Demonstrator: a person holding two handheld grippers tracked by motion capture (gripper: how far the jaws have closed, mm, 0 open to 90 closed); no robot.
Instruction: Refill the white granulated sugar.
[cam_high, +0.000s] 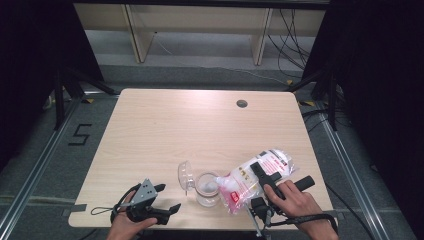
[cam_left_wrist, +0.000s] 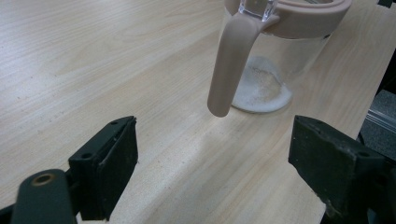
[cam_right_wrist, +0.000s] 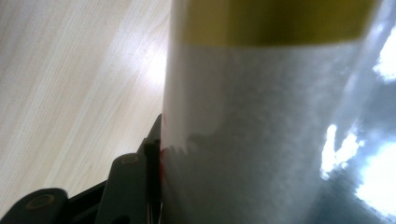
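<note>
Plastic bag (cam_high: 260, 175) tilts over jar (cam_high: 207, 189) — seemingly touching — near table edge (cam_high: 200, 227).

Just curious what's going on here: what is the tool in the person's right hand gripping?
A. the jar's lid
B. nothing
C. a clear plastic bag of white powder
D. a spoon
C: the right tool is clamped on the bag, which is tipped toward the open jar with white powder in its bottom.
</note>
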